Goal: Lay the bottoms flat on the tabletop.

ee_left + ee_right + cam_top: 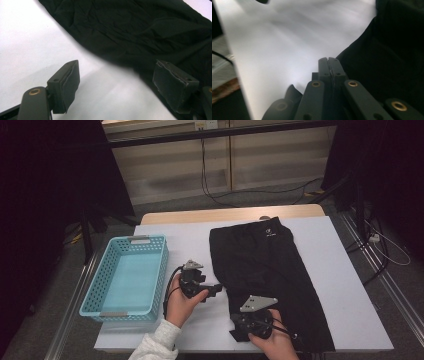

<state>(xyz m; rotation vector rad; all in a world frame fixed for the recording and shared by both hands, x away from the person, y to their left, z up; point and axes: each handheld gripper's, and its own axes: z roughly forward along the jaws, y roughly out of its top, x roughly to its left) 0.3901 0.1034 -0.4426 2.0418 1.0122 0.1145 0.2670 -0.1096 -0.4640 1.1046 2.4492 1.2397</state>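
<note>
A: What lies on the table (340, 270)?

B: A pair of black shorts (270, 270). It is spread flat on the white tabletop, a bit toward 3 o'clock from the middle. The waistband with a tiny white logo points to 12 o'clock. The legs reach down toward 6 o'clock.

A: Where are the 2 grippers?

B: The left gripper (216, 288) is just beside the shorts, at the 9 o'clock edge of the cloth. A hand with a pale sleeve (157, 342) holds it. In the left gripper view its 2 black pads (65, 85) stand far apart with bare white table between them. It is let go, holding nothing. The dark cloth lies right ahead of it.

A: And the right gripper?

B: The right gripper (235, 332) sits at the 6 o'clock end of the shorts, by the corner of the near leg. In the right gripper view (329, 65) its jaws are squeezed tight together. The black cloth is right beside them at 3 o'clock. I cannot tell if a bit of cloth is pinched in there.

A: Anything else?

B: A light blue basket (95, 290) with holes in its walls sits toward 9 o'clock, near the left gripper.
</note>
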